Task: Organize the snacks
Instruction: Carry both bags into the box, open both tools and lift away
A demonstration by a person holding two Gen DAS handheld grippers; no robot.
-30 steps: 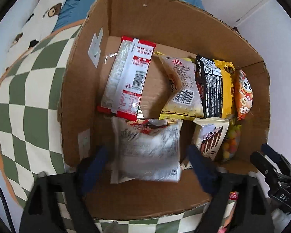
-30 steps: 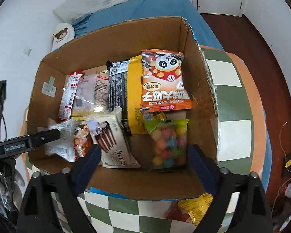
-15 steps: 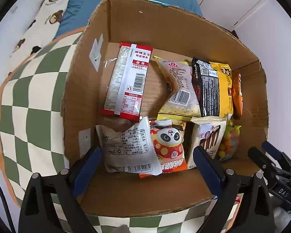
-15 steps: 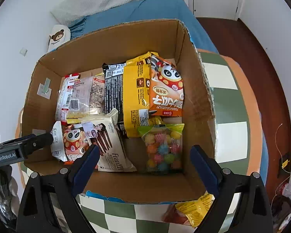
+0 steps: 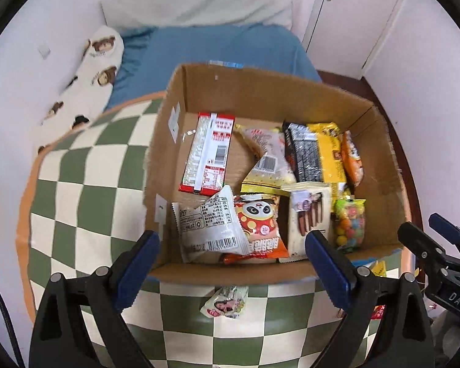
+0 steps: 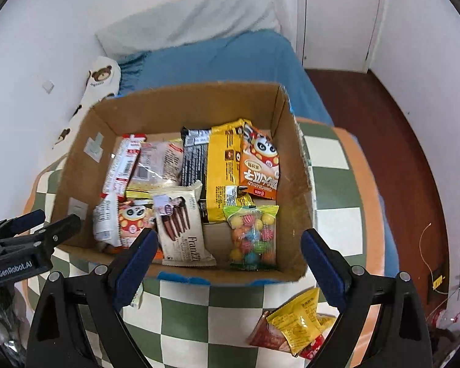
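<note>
Hovering wide and empty low in frame, the left gripper (image 5: 231,259) and right gripper (image 6: 227,254) flank the cardboard box (image 6: 294,165) at centre, filled with snack packets (image 5: 210,230). Loose yellow packets (image 6: 297,319) lie lower right on the checkered cloth (image 6: 236,322).

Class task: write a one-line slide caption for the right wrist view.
Open right gripper above a cardboard box of snacks on a checkered cloth.

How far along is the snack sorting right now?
Mostly done: many packets already lie in the cardboard box. Nothing is in hand; the left claw and right claw are open. Left outside: a small packet and the yellow and red packets on the checkered cloth.
</note>
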